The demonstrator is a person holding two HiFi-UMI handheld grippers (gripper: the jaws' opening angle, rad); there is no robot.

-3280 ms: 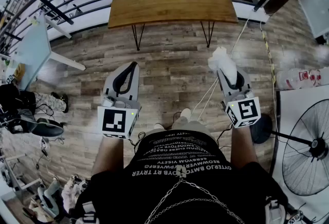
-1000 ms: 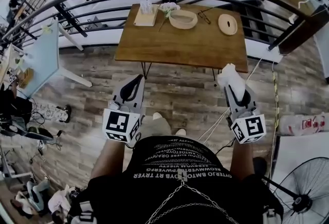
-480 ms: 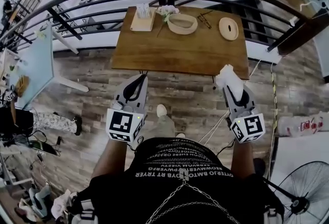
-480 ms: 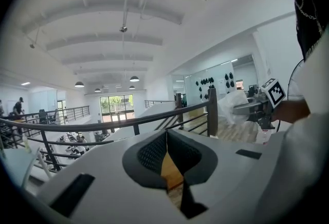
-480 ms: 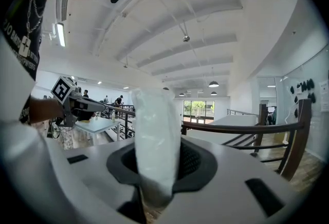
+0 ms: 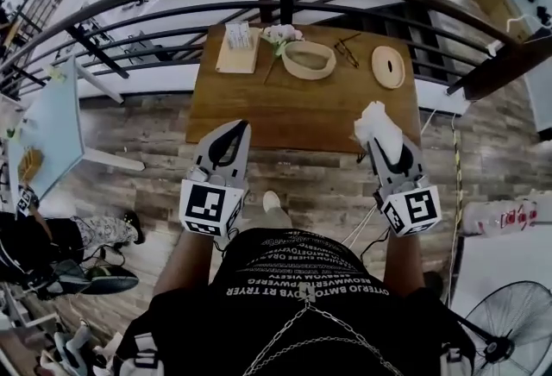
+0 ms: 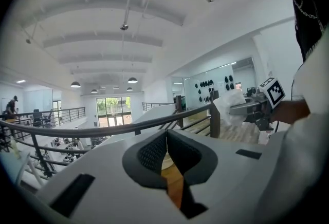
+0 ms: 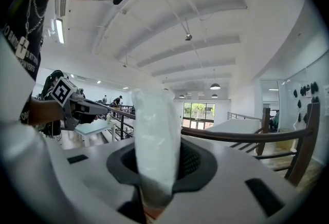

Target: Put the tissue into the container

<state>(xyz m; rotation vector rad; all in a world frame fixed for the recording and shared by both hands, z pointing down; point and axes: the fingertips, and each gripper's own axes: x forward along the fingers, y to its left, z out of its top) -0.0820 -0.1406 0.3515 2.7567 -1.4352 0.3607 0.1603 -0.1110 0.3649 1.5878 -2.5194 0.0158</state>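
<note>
Holding a white tissue (image 8: pixel 154 130) upright, the right gripper (image 8: pixel 157 169) is clamping the lower end of the wad between its fingers (image 8: pixel 193 164), so that most of the tissue is standing free above and ahead of the fingertips. Such a grip low on the wad is probably leaving the loose end clear to go into an opening first. In the head view the tissue (image 6: pixel 377 126) is hanging over the near right edge of the wooden tabletop (image 6: pixel 276 111), at the tip of the right gripper (image 6: pixel 385 147).

The container (image 6: pixel 309 75), an oval wooden ring with an open top, is lying at the far side of the tabletop near its middle, well apart from the tissue and to its left. A round wooden disc (image 6: pixel 388 66), possibly a lid, is lying just to the right of it, with a pair of spectacles (image 6: pixel 347 53) between the two. A flat holder of folded paper (image 6: pixel 238 47) is sitting at the far left.

The left gripper (image 6: pixel 235 131) is hovering over the near left part of the tabletop. Its fingers (image 7: pixel 149 153) are pressing together at the front with nothing between them, and only wood is showing through the gap behind.

Judging from this layout, the carrying step is under way and the placing is not yet done.
</note>
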